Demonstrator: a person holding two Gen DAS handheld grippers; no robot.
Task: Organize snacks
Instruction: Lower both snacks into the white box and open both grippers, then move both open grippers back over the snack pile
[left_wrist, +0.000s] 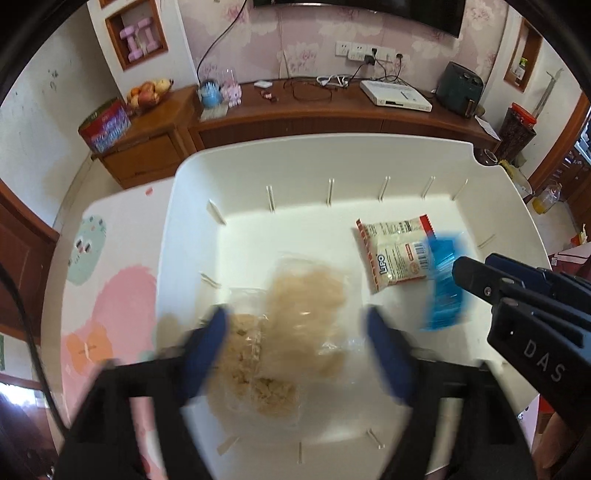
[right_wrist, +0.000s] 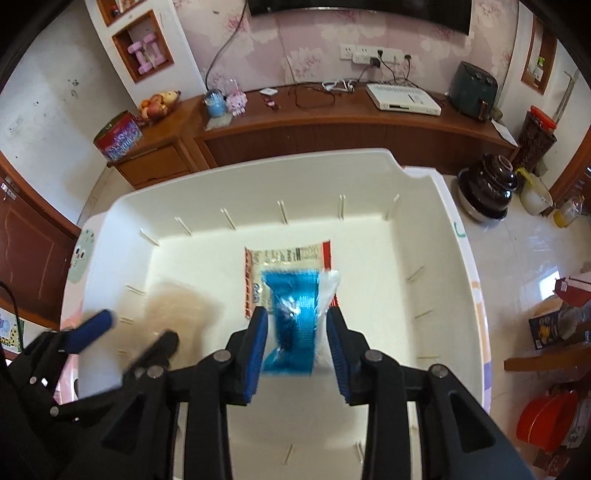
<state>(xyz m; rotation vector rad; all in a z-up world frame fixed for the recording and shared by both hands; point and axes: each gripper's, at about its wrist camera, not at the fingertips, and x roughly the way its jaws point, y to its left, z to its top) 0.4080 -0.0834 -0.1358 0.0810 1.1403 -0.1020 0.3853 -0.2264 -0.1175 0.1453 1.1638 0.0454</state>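
Note:
A white bin (left_wrist: 369, 155) holds two clear packets of beige snacks (left_wrist: 306, 295) and a red-and-white Lipo packet (left_wrist: 397, 251). My left gripper (left_wrist: 295, 321) is open above the beige packets, its blue fingers blurred. My right gripper (right_wrist: 297, 325) holds a blue packet (right_wrist: 293, 306) between its pads, above the Lipo packet (right_wrist: 288, 254) in the bin (right_wrist: 258, 166). The right gripper (left_wrist: 476, 273) and the blue packet (left_wrist: 443, 280) also show in the left wrist view. The left gripper shows at lower left in the right wrist view (right_wrist: 122, 328).
The bin stands on a white table with pastel patterns (left_wrist: 110, 295). A wooden cabinet (left_wrist: 332, 110) runs along the far wall with a fruit bowl (left_wrist: 147, 92) and a white box (left_wrist: 395, 96). A dark pot (right_wrist: 484, 184) sits on the floor at right.

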